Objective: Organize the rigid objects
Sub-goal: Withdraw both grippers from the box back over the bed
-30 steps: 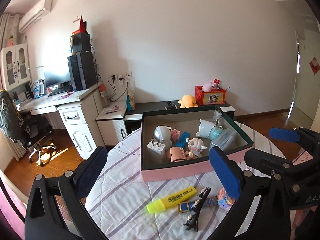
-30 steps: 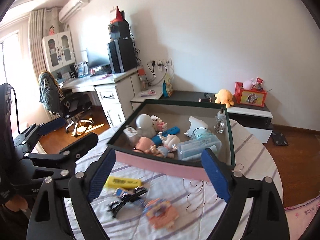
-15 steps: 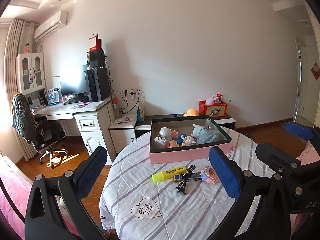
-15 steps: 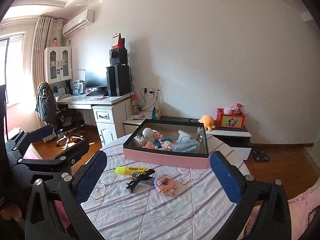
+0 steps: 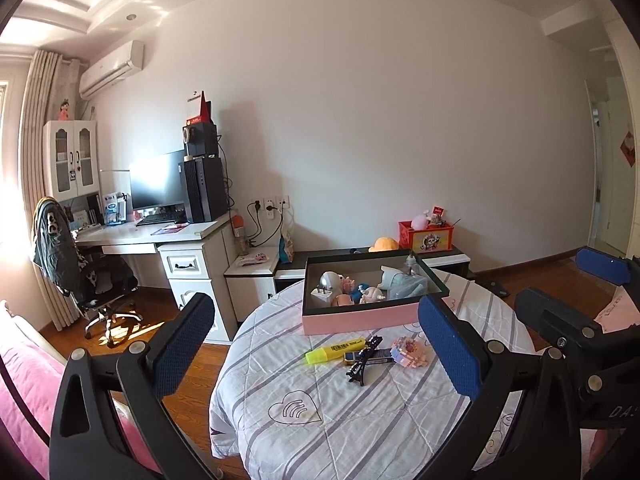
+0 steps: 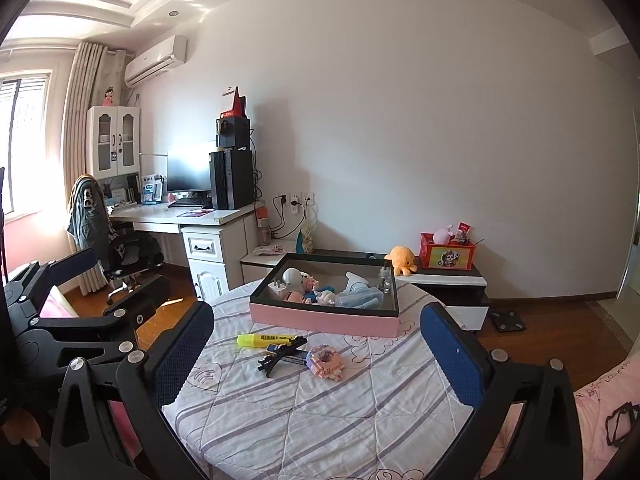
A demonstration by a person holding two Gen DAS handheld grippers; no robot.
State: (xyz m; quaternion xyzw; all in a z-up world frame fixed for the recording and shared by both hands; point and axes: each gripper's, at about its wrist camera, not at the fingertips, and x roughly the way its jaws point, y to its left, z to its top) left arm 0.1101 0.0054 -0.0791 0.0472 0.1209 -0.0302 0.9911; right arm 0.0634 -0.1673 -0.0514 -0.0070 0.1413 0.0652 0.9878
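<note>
A pink box with a dark rim stands at the far side of a round table and holds several small toys and gadgets. In front of it lie a yellow highlighter, a black hair clip, a small dark blue item and a pink block toy. My left gripper and my right gripper are both open, empty and held well back above the table's near side. The right gripper also shows in the left wrist view, and the left gripper in the right wrist view.
The round table has a striped white cloth. Behind it are a low cabinet with a red box and an orange plush, a white desk with a monitor and PC tower, and an office chair. Pink bedding lies at left.
Both grippers have pulled far back and up from the box; the table and its objects now look much smaller. Both stayed open and empty. Nothing on the table moved.
</note>
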